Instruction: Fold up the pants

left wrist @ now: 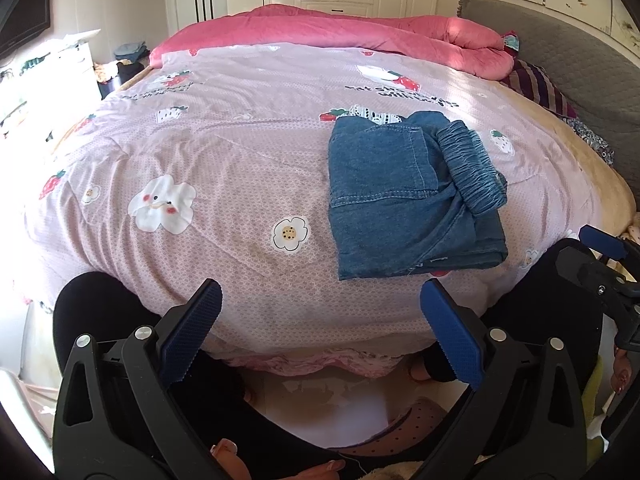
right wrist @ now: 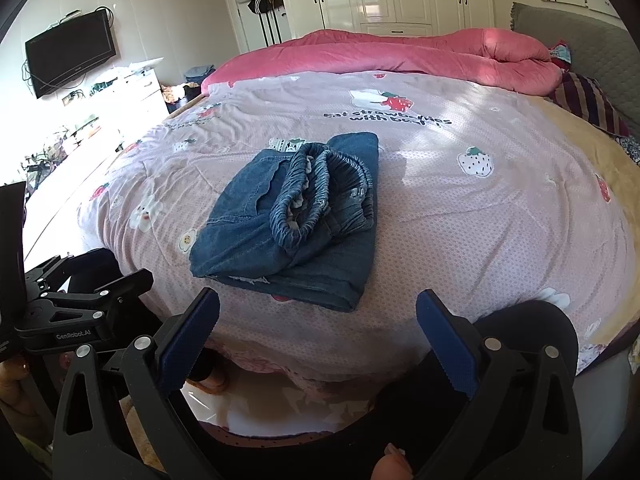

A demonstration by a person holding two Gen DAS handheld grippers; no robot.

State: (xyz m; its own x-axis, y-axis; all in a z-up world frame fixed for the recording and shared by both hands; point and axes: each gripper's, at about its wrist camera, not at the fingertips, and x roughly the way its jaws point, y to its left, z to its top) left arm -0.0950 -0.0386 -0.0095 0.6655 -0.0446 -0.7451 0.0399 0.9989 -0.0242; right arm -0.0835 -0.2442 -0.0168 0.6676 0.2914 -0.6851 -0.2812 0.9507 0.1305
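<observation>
Currently both my left fingers (left wrist: 320, 334) and right fingers (right wrist: 318, 338) are spread wide, holding nothing. Folded denim pants (right wrist: 296, 220) lie on the bed (right wrist: 460, 216), ahead of the fingertips.

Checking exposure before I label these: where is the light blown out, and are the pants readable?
Left wrist view: left edge blown white; denim pants evenly lit, stitching sharp. Right wrist view: dresser washed out, sun streaks on the quilt, pants clear; fisheye bends the bed.
</observation>
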